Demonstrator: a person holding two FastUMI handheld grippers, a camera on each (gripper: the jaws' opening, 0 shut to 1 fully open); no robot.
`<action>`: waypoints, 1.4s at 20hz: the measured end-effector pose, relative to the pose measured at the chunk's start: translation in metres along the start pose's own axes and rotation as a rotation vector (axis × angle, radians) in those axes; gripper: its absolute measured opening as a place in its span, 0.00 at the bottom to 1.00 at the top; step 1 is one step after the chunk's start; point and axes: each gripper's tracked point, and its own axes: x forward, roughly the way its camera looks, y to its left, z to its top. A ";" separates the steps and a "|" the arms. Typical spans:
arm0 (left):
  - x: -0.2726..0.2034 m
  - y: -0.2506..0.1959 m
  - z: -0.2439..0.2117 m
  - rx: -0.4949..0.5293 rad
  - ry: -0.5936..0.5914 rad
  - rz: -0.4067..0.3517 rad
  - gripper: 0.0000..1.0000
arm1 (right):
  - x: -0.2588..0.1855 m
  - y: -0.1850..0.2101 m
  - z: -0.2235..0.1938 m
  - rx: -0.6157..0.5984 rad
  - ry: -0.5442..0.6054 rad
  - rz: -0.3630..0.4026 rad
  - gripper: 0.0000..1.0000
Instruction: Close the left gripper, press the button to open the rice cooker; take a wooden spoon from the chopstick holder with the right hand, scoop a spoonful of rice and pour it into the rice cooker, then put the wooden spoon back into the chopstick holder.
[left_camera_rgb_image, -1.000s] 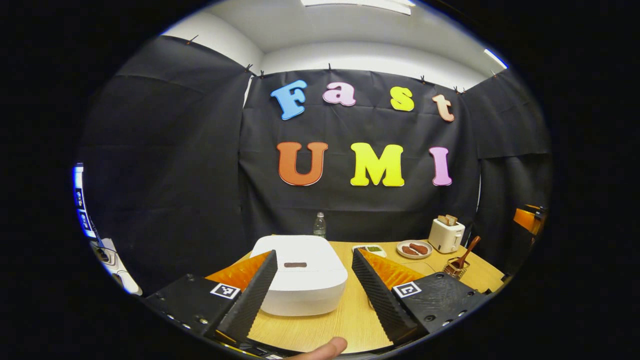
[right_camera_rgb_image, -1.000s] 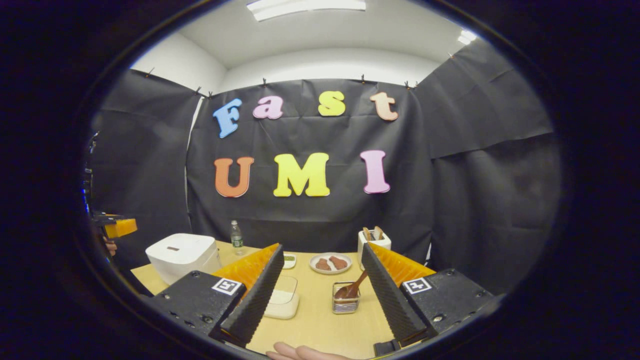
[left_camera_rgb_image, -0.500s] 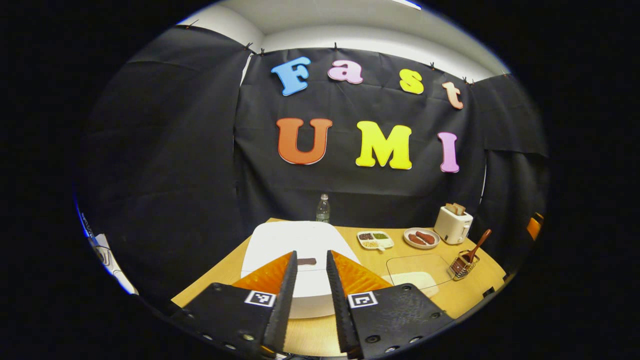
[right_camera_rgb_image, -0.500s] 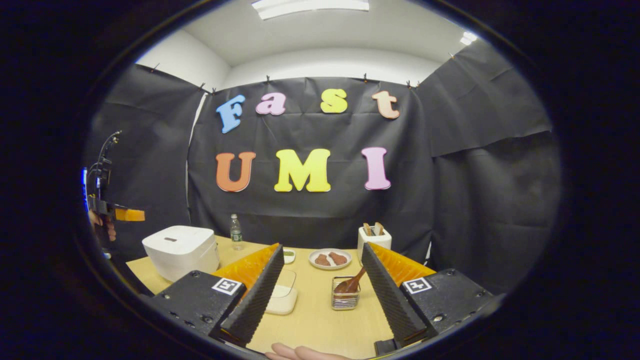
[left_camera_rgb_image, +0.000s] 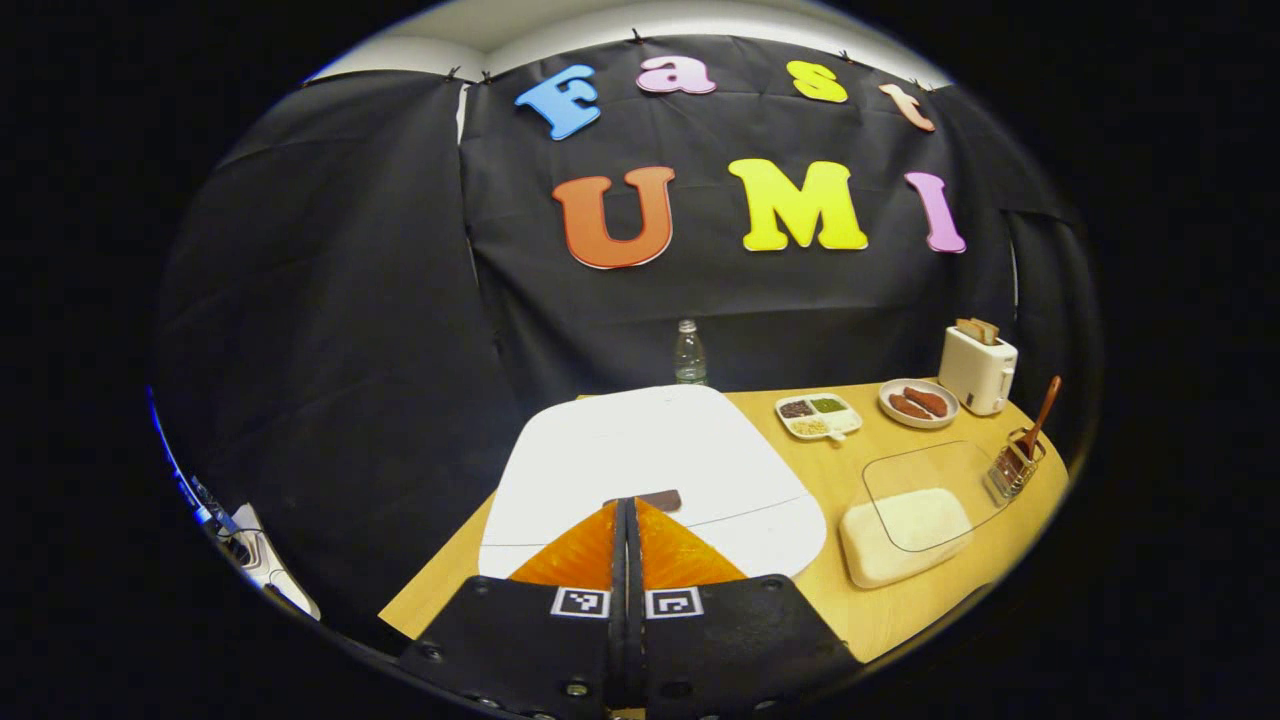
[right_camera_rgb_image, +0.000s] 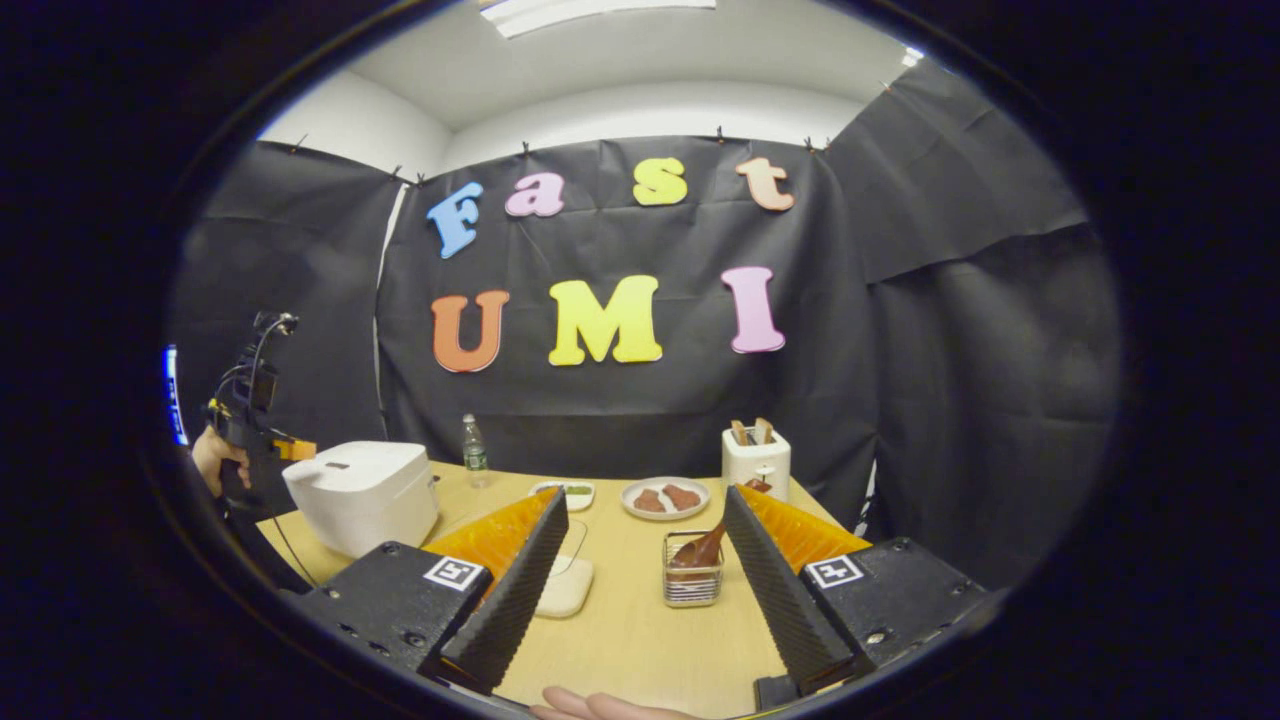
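Left gripper (left_camera_rgb_image: 630, 505): orange-and-black fingers pressed flat together, nothing between them, tips poised over the front edge of the lid of the white square rice cooker (left_camera_rgb_image: 650, 470), right at its small dark oblong button (left_camera_rgb_image: 660, 499); contact with the button cannot be told. Cooker lid down.

Right gripper (right_camera_rgb_image: 645, 500): fingers spread wide, holding nothing, hovering above the light wooden table (right_camera_rgb_image: 640, 640).

Between those fingers, farther off, the small wire-mesh chopstick holder (right_camera_rgb_image: 692, 580) stands on the table with the brown wooden spoon (right_camera_rgb_image: 705, 548) leaning in it, bowl down, handle tilted to the right. Shallow white rice container with clear lid (right_camera_rgb_image: 565, 585) sits just left of the holder.

From the right gripper view, the rice cooker is on the table's left end; a hand (right_camera_rgb_image: 212, 455) holds the left gripper beside it
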 end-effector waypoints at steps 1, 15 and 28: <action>0.006 -0.003 -0.004 -0.014 0.027 -0.013 0.00 | 0.004 -0.003 -0.007 0.011 0.020 0.004 0.99; 0.039 -0.016 -0.011 -0.050 0.080 -0.018 0.00 | 0.041 -0.025 -0.057 0.083 0.107 0.039 1.00; 0.024 -0.008 0.023 -0.100 0.008 -0.034 0.00 | 0.026 -0.032 -0.060 0.075 0.107 -0.001 1.00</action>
